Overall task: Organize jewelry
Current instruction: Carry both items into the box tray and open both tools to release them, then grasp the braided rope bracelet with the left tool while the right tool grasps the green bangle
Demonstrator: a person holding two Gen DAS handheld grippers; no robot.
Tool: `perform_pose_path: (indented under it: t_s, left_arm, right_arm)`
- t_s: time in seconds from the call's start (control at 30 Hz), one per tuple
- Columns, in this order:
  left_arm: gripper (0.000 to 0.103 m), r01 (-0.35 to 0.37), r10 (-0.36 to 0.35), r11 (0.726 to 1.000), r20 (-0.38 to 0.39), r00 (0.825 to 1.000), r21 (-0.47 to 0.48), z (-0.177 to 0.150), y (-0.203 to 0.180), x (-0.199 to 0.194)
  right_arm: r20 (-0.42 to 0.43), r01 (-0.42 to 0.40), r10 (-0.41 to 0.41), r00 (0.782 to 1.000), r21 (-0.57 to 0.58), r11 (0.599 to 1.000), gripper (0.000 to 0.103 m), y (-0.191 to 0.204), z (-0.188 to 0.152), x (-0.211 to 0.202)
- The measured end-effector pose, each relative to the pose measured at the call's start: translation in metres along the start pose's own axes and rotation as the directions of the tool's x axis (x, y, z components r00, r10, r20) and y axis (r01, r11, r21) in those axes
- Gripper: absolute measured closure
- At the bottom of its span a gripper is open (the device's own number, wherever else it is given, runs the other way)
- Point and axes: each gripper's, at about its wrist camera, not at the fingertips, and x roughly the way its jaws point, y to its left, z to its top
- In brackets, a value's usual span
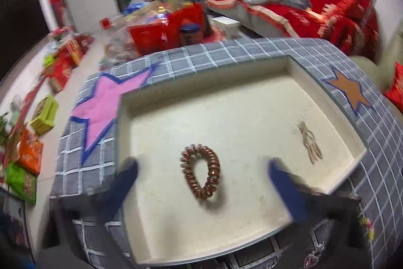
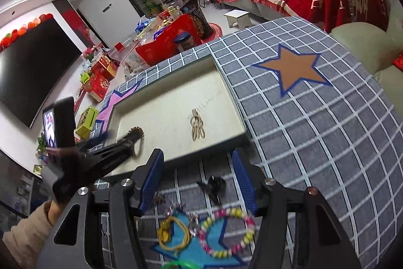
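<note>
Fingers (image 1: 126, 180) of the left gripper (image 1: 201, 183) are spread and empty, straddling the coil tie (image 1: 200, 174) on the tray (image 1: 252, 102) floor, clear of its walls. The right gripper (image 2: 197, 180) hangs released above the black clip (image 2: 214, 185) and bead bracelet (image 2: 226, 231), just outside the tray's near rim.
</note>
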Motion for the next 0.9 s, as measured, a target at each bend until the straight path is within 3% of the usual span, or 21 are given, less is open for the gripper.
perform_pose_path:
  t_s: [0.17, 0.23, 0.3, 0.53, 0.73, 0.9]
  left_arm:
    - [0.0, 0.002, -0.002, 1.0, 0.001, 1.0, 0.024, 0.001, -0.002, -0.012]
    - [0.0, -0.004, 0.004, 1.0, 0.023, 1.0, 0.018, -0.001, 0.0, -0.024]
    - [0.0, 0.014, -0.014, 1.0, 0.03, 0.999, 0.003, -0.005, 0.004, -0.038]
    - [0.0, 0.093, -0.093, 0.996, -0.02, 0.995, -0.018, -0.046, 0.017, -0.075]
    - [0.0, 0.085, -0.089, 0.995, -0.052, 0.995, -0.06, -0.096, 0.024, -0.094]
    - [0.0, 0.068, -0.08, 0.992, -0.119, 0.99, -0.104, -0.127, 0.03, -0.087]
  right_arm:
    - [-0.002, 0.003, -0.003, 1.0, 0.008, 1.0, 0.041, -0.004, -0.014, -0.012]
    - [0.004, 0.007, -0.007, 1.0, 0.006, 1.0, 0.027, -0.005, -0.019, -0.017]
    - [0.012, 0.016, -0.016, 1.0, 0.003, 1.0, 0.022, -0.006, -0.025, -0.023]
    - [-0.019, 0.061, -0.061, 0.998, -0.014, 0.998, 0.022, -0.005, -0.062, -0.04]
    - [-0.076, 0.089, -0.088, 0.993, 0.003, 0.996, 0.022, -0.003, -0.099, -0.039]
    - [-0.124, 0.116, -0.114, 0.986, 0.01, 0.993, 0.023, 0.0, -0.125, -0.032]
